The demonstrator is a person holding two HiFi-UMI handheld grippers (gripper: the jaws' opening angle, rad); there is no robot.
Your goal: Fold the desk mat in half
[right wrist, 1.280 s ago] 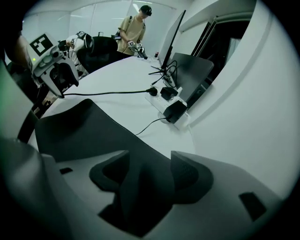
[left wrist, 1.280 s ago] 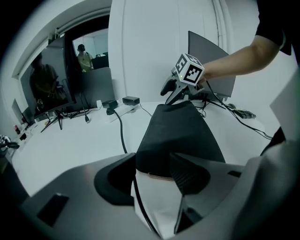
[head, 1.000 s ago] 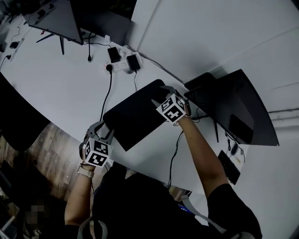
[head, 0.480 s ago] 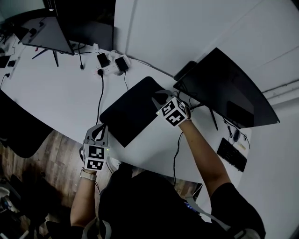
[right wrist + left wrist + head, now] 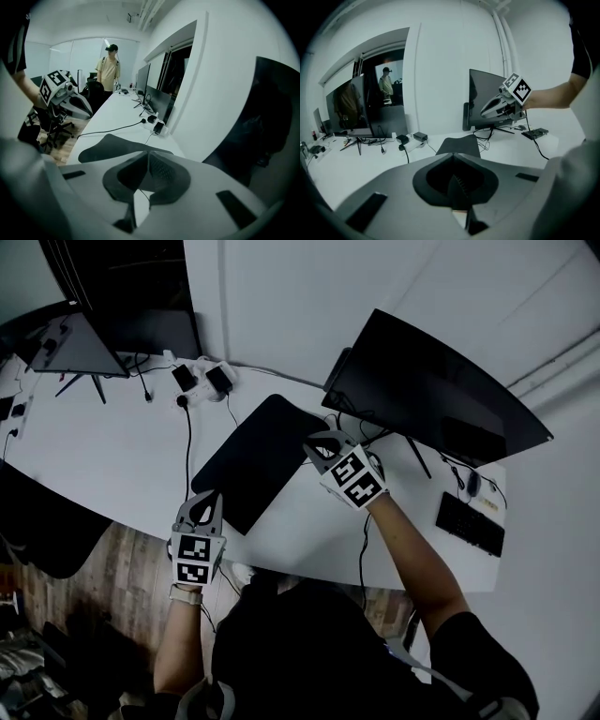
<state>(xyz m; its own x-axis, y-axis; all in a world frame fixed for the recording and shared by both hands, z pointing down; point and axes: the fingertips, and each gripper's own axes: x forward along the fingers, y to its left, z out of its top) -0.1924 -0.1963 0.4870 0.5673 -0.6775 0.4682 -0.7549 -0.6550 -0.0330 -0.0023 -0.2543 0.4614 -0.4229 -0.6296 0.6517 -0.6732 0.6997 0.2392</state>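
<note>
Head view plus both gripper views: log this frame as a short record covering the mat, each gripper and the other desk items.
desk mat: dark, lying flat on the white desk, held by neither gripper
fold state: cannot tell
left gripper: jaws together, nothing between them, raised by the desk's near edge
right gripper: jaws together, nothing between them, raised over the mat's right side
other items: monitor, power strip, keyboard

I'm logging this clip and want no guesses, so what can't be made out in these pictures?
Desk mat, head view: too dark to tell one layer from two; the right gripper covers part of its right edge.
Left gripper view: the left gripper hides the mat's near end.
Keyboard, head view: keys too small to read.
</note>
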